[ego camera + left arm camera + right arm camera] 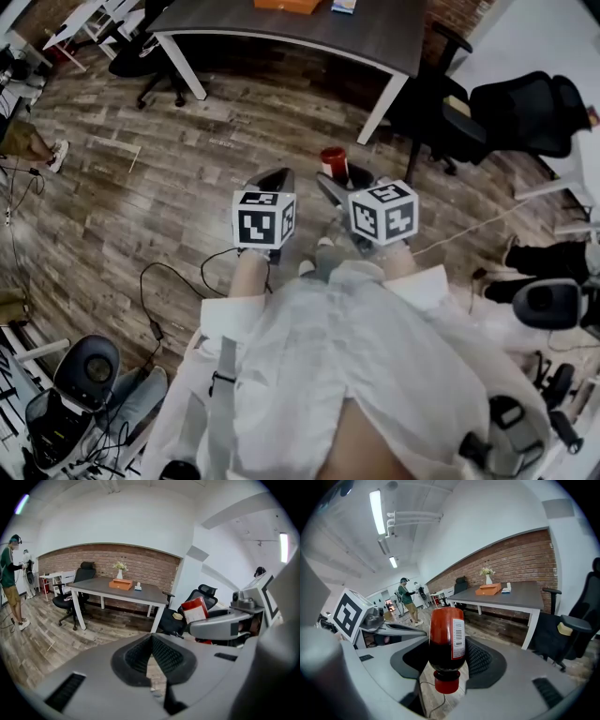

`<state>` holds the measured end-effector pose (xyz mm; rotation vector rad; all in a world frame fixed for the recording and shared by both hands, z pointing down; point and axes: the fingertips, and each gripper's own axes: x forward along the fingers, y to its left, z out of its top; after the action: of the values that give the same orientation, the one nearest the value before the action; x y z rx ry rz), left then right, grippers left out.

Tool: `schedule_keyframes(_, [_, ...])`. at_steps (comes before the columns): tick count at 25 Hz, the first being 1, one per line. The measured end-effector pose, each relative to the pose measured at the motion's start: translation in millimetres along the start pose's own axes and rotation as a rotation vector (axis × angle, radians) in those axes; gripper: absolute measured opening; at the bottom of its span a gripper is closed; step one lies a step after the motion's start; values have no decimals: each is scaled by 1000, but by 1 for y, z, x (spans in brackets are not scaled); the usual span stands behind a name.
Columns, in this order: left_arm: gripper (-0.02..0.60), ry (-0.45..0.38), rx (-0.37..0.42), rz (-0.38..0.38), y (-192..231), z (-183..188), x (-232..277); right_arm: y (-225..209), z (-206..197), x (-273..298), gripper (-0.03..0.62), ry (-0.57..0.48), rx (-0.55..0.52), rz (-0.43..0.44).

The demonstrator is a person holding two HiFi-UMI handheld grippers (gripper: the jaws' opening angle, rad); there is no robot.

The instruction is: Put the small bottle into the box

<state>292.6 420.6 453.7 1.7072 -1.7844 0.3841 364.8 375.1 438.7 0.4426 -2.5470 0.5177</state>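
**Bottle in the right claw, box far off at 12 o'clock**

The right claw was clenched on the small bottle, with a pad on each side of its body. The bottle's long axis ran across the closing line. In the right gripper view the red cap sat at 6 o'clock and the base at 12, so it was held inverted.

The left claw had its jaws together with nothing between them. In the head view it sat just beside the right claw, at its 9 o'clock.

The box, orange and flat, lay on the grey worktop. From the bottle it was at about 11 to 12 o'clock in the head view, well apart, with open floor between them. In the right gripper view the box showed at about 1 o'clock, past the bottle.

My read:
- Neither claw was meaningfully nearer the box. The right claw carried the load, so the move was its to make.
- The whole gap to the worktop needed closing first.
- With the cap low, the bottle would enter cap-first unless the claw rolled over.
- I couldn't tell from here whether the box was open.
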Motion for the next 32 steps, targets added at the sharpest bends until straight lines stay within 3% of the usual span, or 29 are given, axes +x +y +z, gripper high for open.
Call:
schedule_keyframes(7, [4,23,-28,-9,28,9,19,-14,19,29,212,12,0,-19])
schedule_keyframes(12, [4,22,-16,-4,31,25,47,-35,38,58,212,20,-11,13])
schedule_keyframes(26, [3,-27,-17,93,112,146,129,-94,150,168,212,11,-92,128])
schedule_keyframes(32, [4,-36,-39,99,125,174,161,-113,166,194,212,32,-113,149])
